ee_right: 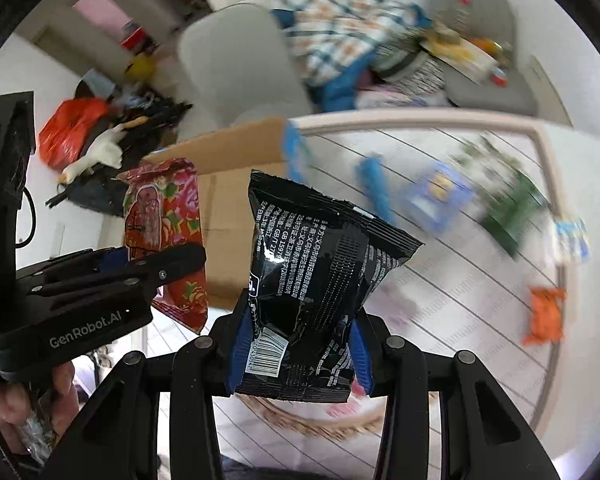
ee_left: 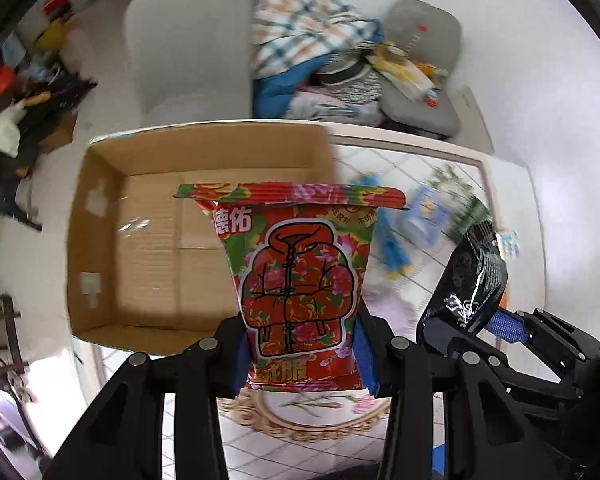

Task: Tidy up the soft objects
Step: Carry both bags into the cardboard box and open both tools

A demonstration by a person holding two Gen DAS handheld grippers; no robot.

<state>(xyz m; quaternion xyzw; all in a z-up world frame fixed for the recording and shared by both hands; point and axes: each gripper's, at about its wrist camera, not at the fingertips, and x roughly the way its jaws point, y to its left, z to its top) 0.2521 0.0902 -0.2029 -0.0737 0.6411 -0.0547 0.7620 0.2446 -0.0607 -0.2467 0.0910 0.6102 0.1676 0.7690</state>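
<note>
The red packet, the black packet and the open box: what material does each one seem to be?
Red packet: glossy printed plastic film, probably; crimped top seal.
Black packet: shiny plastic film; bright glare and creases.
Open box: matte brown corrugated cardboard; ribbed floor, folded flaps.

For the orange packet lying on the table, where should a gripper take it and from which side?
Both grippers are full: the left gripper holds the red floral packet, the right gripper the black packet. The orange packet seems to lie flat, though blurred; probably come from above and pinch across its puffy middle.
</note>
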